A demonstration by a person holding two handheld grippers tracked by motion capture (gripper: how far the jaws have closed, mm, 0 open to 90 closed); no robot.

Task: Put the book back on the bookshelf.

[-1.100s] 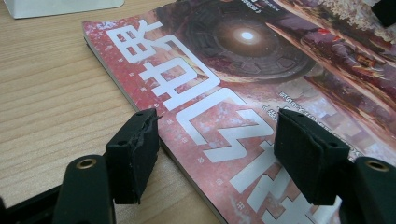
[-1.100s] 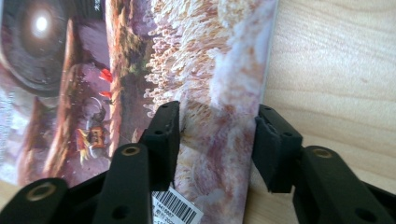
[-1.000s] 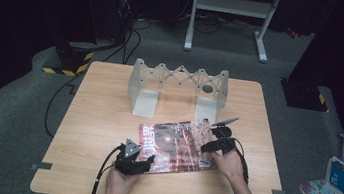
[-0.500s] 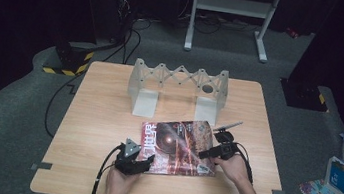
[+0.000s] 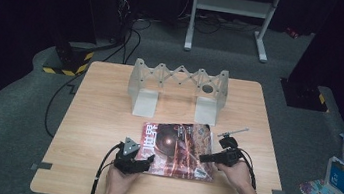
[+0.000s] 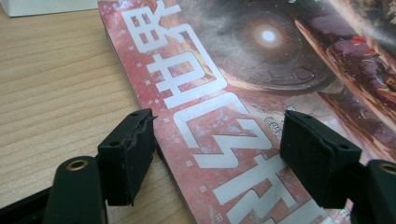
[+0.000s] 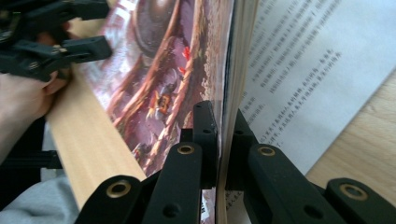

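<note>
High view puts my left gripper (image 5: 144,160) at the magazine's (image 5: 177,148) spine edge near the table's (image 5: 103,103) front, jaws spread astride that edge, gripping nothing. My right gripper (image 5: 204,157) is clamped on the cover and a few pages, lifting them. If I swing further, the unpinned magazine could slide or the pages tear. Both hands lie low, forearms angled inward.

The left gripper (image 5: 144,160) lies low near the table's front edge, held by the left hand (image 5: 118,181), jaws spread wide. The right gripper (image 5: 204,157) points left from the right hand (image 5: 235,173), turned on its side, jaws pinched together on a thin sheaf.
</note>
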